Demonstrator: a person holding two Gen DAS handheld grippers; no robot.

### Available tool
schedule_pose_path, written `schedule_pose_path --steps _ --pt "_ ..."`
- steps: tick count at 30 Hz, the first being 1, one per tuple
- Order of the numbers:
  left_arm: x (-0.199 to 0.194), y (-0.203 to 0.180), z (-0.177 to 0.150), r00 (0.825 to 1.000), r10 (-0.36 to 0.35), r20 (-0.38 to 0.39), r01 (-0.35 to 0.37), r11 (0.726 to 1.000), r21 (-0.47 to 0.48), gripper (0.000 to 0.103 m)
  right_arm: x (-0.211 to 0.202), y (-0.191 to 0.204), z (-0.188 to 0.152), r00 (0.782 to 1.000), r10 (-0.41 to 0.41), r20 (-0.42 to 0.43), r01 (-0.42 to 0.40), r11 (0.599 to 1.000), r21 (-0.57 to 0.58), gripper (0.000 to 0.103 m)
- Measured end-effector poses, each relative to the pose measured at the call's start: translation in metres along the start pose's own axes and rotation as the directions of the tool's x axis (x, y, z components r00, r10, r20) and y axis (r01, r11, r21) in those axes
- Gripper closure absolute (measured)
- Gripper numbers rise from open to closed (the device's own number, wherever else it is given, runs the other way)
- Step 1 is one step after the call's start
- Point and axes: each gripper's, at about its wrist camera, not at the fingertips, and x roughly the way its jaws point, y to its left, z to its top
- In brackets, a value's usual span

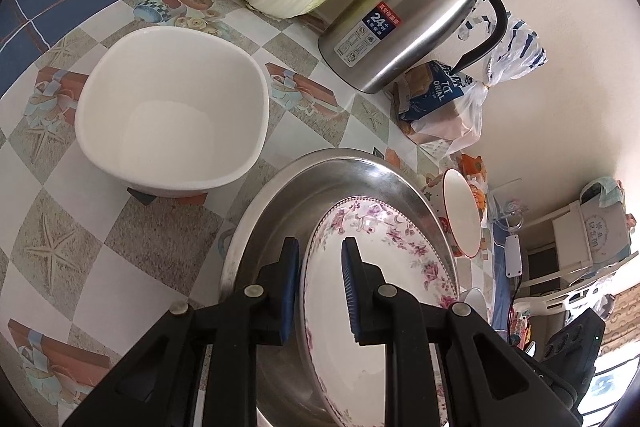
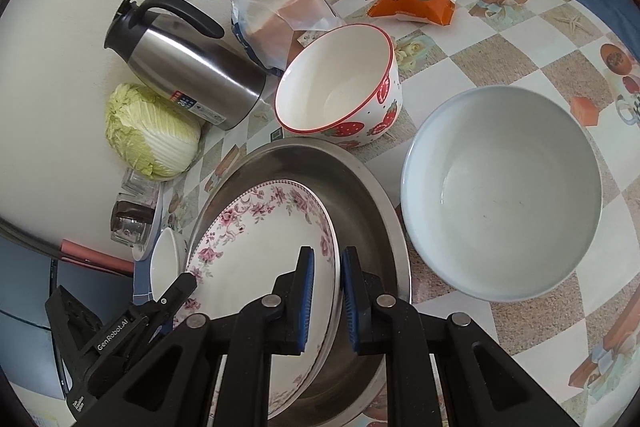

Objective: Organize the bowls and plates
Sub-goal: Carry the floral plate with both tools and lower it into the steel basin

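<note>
Both tools are pinching the same thing: a white plate with a pink floral border (image 2: 256,251), held tilted inside a wide stainless steel basin (image 2: 360,187) that sits on the checkered, picture-printed tabletop (image 2: 500,59). The right tool (image 2: 326,291) has its blue pads closed over the plate's rim at about the plate's 4 o'clock edge in the right wrist view, one pad on the inner face and one behind. The left tool (image 1: 320,291) grips the opposite rim, and its black body shows at 8 o'clock in the right wrist view, so the plate hangs between the two hands, neither one nearer. The relation that matters, I'd judge, is plate to basin: the plate's lower edge looks to be down in the basin's well while its far edge, at 12 o'clock, is raised toward the basin wall, so setting it flat means lowering that far side. Whether the plate already touches the basin floor I cannot tell. Other dishes stand apart from the basin: a squarish white bowl (image 1: 172,111) at 10 o'clock of the left tool, a red-rimmed strawberry-print bowl (image 2: 340,87) at 12 o'clock and a large pale grey-blue round bowl (image 2: 500,191) at 2 o'clock of the right tool.
</note>
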Motion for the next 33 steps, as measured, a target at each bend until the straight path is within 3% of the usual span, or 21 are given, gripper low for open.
schedule_pose_path --steps 17,27,33 --pt "0.006 0.004 -0.001 1.000 0.031 -0.002 -0.031 1.000 0.005 0.082 0.010 0.000 0.002 0.999 -0.022 -0.025 0.022 1.000 -0.010 0.087" --pt "0.009 -0.001 -0.002 0.997 0.077 0.001 -0.077 0.995 0.057 0.080 0.014 0.006 0.001 0.998 -0.068 -0.016 0.067 0.996 -0.066 0.085" --pt "0.011 -0.005 -0.003 0.996 0.089 0.005 -0.089 0.992 0.093 0.073 0.016 0.009 0.002 0.997 -0.081 -0.005 0.080 0.993 -0.091 0.085"
